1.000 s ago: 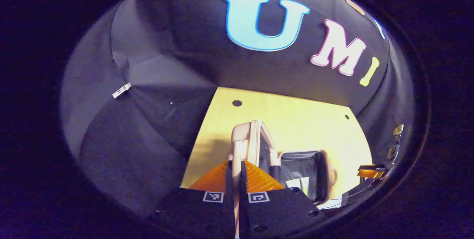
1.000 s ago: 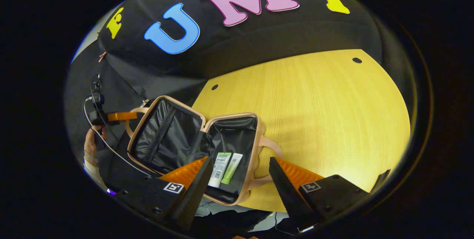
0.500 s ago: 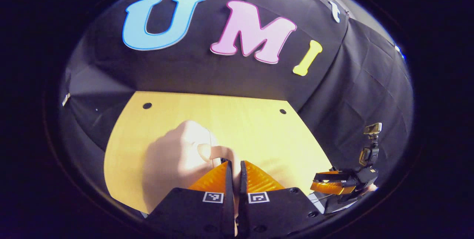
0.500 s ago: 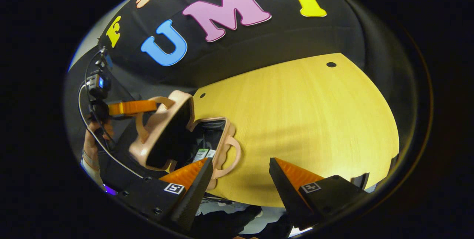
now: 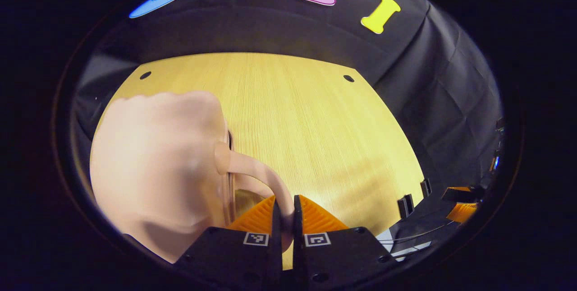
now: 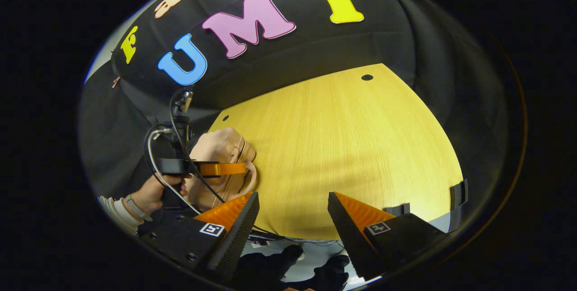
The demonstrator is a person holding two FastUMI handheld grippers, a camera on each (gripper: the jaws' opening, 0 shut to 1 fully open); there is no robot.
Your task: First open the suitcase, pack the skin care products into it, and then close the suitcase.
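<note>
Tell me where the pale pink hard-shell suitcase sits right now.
The pale pink hard-shell suitcase lies shut on the yellow wooden table, low and left in the left gripper view, its handle pinched by the left gripper.

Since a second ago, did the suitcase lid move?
Yes. In the right gripper view the lid lay open flat toward the wall side of the table; now it has swung over onto the base, pulled by the left gripper shut on its handle.

The suitcase (image 6: 219, 155) lid has swung down shut. The left gripper (image 5: 284, 212) came over with its handle (image 5: 261, 176).
</note>
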